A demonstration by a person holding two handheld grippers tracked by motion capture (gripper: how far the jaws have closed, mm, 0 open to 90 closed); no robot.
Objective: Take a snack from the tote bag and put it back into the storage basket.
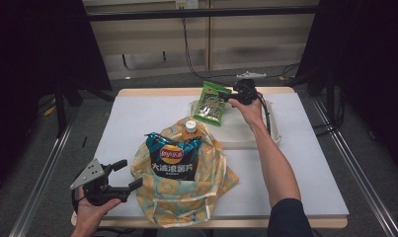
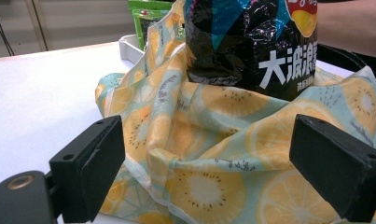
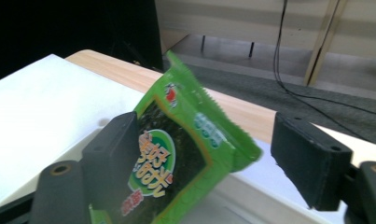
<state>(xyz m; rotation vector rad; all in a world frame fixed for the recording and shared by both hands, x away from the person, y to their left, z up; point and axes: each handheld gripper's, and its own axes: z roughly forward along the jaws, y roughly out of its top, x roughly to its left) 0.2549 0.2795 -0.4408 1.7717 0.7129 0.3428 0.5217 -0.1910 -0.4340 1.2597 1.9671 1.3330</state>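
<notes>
A green snack packet [image 1: 212, 103] stands tilted over the far left corner of the white tray [image 1: 246, 136]. My right gripper [image 1: 234, 96] is at its right edge. In the right gripper view the packet [image 3: 176, 154] leans on one jaw while the other jaw stands clear of it, so the right gripper [image 3: 206, 135] is open. A lemon-print cloth bag [image 1: 186, 192] at the table's middle holds a black chips bag [image 1: 173, 160] and an orange-capped bottle [image 1: 190, 126]. My left gripper [image 1: 130, 174] is open, just left of the bag [image 2: 209, 186], with nothing in it.
The tray [image 3: 251, 196] sits at the back right of the white tabletop [image 1: 137, 118]. The person's right forearm [image 1: 273, 163] stretches over the table's right half. Bare tabletop lies left of the bag. Cables run along the floor behind the table.
</notes>
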